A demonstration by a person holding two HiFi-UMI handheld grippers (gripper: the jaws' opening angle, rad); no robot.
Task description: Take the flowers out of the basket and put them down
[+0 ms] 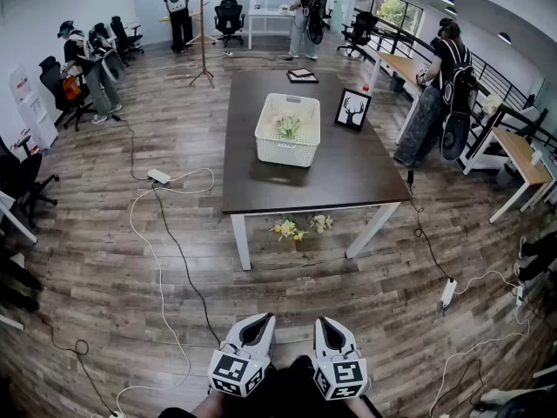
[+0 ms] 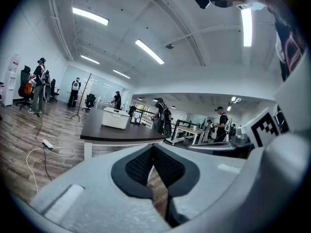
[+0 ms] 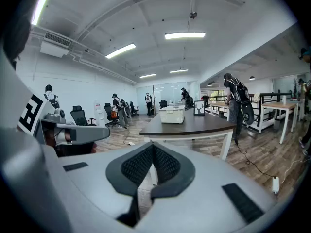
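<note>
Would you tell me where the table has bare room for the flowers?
Bare tabletop lies between the basket and the near edge, and in the strip left of the basket. Crowded: the far right, with the deer picture and flat frame.

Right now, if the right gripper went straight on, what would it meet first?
Nothing near. The right gripper, shut, aims toward the dark table; tilted slightly down, it likely meets the wooden floor before it. Depth unclear.

The left gripper [image 1: 259, 320] and right gripper [image 1: 327, 321] have smooth pale grey shells with black textured pads [image 2: 140, 167] inside. Each bears a white cube [image 1: 237, 374] with black square markers. The person wears dark clothing [image 1: 280, 395].
</note>
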